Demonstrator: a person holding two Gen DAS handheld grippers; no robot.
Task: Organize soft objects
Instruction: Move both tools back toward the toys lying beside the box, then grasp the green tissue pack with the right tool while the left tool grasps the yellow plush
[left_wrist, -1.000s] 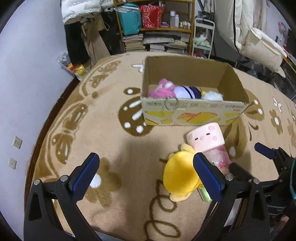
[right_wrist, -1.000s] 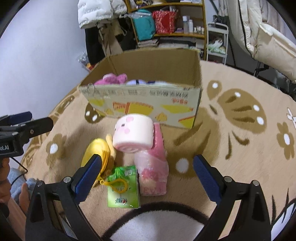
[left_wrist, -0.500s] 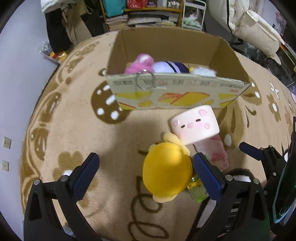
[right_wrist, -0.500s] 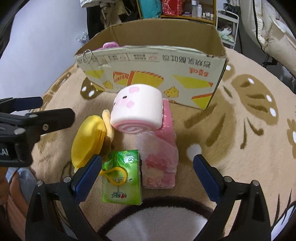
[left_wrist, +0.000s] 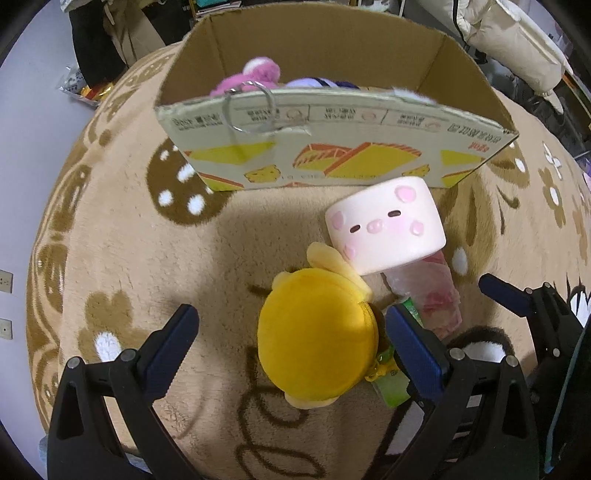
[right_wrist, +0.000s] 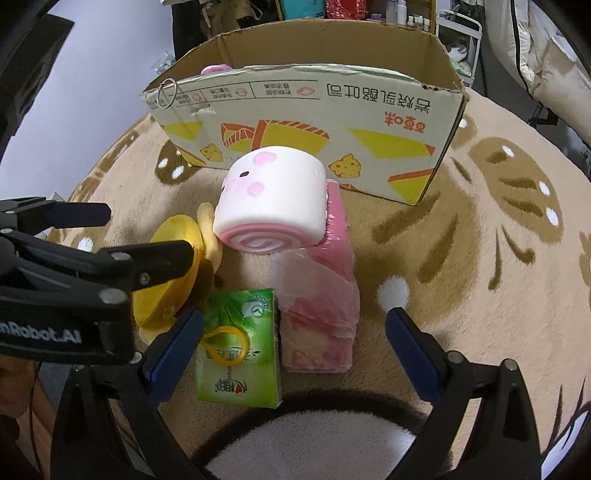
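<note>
A round yellow plush (left_wrist: 317, 332) lies on the rug, between the fingers of my open left gripper (left_wrist: 291, 343), nearer the right finger. It also shows in the right wrist view (right_wrist: 166, 280), partly behind the left gripper (right_wrist: 110, 240). A pink-and-white pig roll squishy (left_wrist: 386, 229) (right_wrist: 273, 199) rests on a pink tissue pack (right_wrist: 321, 302). A green tissue pack (right_wrist: 238, 339) with a yellow loop lies beside it. My right gripper (right_wrist: 295, 339) is open over both packs, empty. The cardboard box (left_wrist: 332, 122) (right_wrist: 306, 107) holds a pink plush (left_wrist: 255, 74) and a purple one.
The beige rug (left_wrist: 122, 240) with brown flower patterns covers the floor. A shelf with bags and bottles (right_wrist: 351, 11) and a white padded coat (left_wrist: 517, 44) stand behind the box. The grey wall (left_wrist: 22, 147) is on the left.
Both grippers have moved forward and down towards the toys. The yellow plush now sits between the left fingers, and the two packs between the right fingers. Nothing has been gripped.
</note>
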